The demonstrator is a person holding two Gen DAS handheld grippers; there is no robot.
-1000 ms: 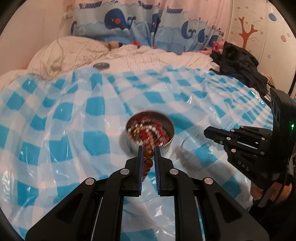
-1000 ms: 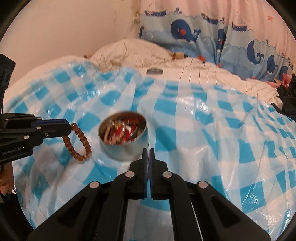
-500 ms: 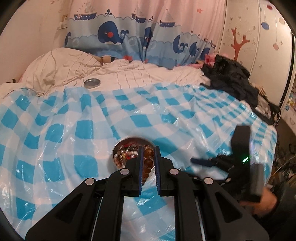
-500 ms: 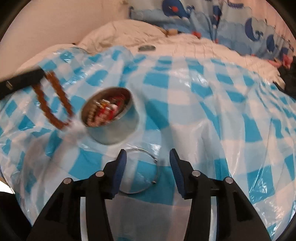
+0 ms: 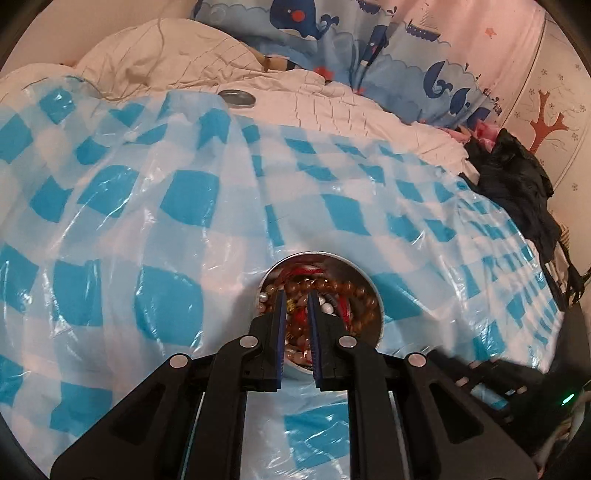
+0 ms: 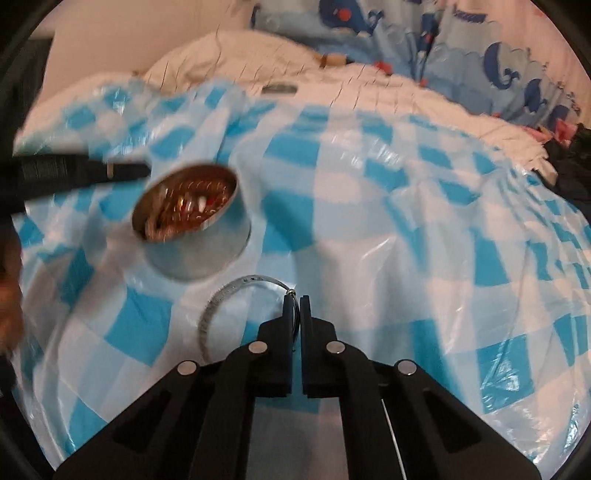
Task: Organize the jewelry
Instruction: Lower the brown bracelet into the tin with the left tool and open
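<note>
A round metal tin (image 5: 375,291) full of beads and red jewelry stands on the blue-checked plastic sheet (image 5: 184,199). My left gripper (image 5: 295,299) hangs over the tin's near rim, shut on a brown bead bracelet (image 5: 332,286) that drapes into the tin. In the right wrist view the tin (image 6: 207,254) is blurred, with the left gripper (image 6: 125,170) at its far left rim. Just in front of the tin lies a thin silver bangle (image 6: 218,299). My right gripper (image 6: 294,301) is shut on the bangle's right side, near the clasp.
A tin lid (image 5: 236,98) lies on the white duvet (image 5: 166,62) beyond the sheet. Black clothing (image 5: 513,184) is piled at the right edge of the bed. Whale-print curtains (image 5: 332,33) hang behind. A hand (image 6: 7,295) shows at the left edge.
The left gripper carried the bead bracelet from in front of the tin to over it. The right gripper opened, dropped around the silver bangle and shut on it.
</note>
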